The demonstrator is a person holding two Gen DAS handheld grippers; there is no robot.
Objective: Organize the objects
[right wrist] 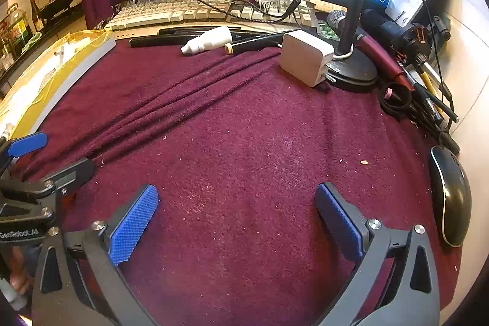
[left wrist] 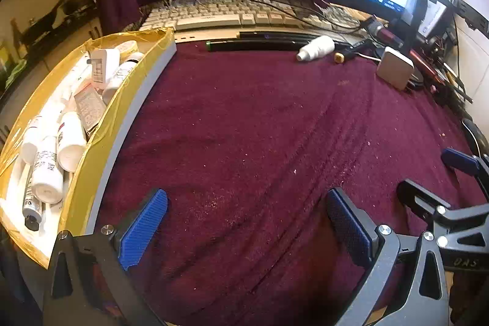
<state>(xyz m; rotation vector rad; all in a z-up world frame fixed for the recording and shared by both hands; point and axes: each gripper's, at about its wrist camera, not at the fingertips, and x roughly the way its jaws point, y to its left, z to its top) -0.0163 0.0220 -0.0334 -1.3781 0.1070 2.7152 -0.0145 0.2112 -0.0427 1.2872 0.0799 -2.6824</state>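
Note:
A yellow-lined tray (left wrist: 131,87) at the left holds several white bottles (left wrist: 47,170), a white plug adapter (left wrist: 102,67) and tubes. A white thread spool (left wrist: 316,48) and a white charger cube (left wrist: 395,67) lie at the far side of the maroon cloth (left wrist: 259,142). My left gripper (left wrist: 247,222) is open and empty over the cloth beside the tray. My right gripper (right wrist: 238,216) is open and empty; it also shows in the left wrist view (left wrist: 428,176). The spool (right wrist: 211,40), the charger cube (right wrist: 305,57) and the tray (right wrist: 76,63) show in the right wrist view.
A beige keyboard (left wrist: 232,16) and monitors draped with cloth stand behind. Black pens (left wrist: 253,45) lie by the spool. A lamp base (right wrist: 354,69), a microphone (right wrist: 366,38), cables and tools crowd the right. A black mouse (right wrist: 452,197) lies at the right edge.

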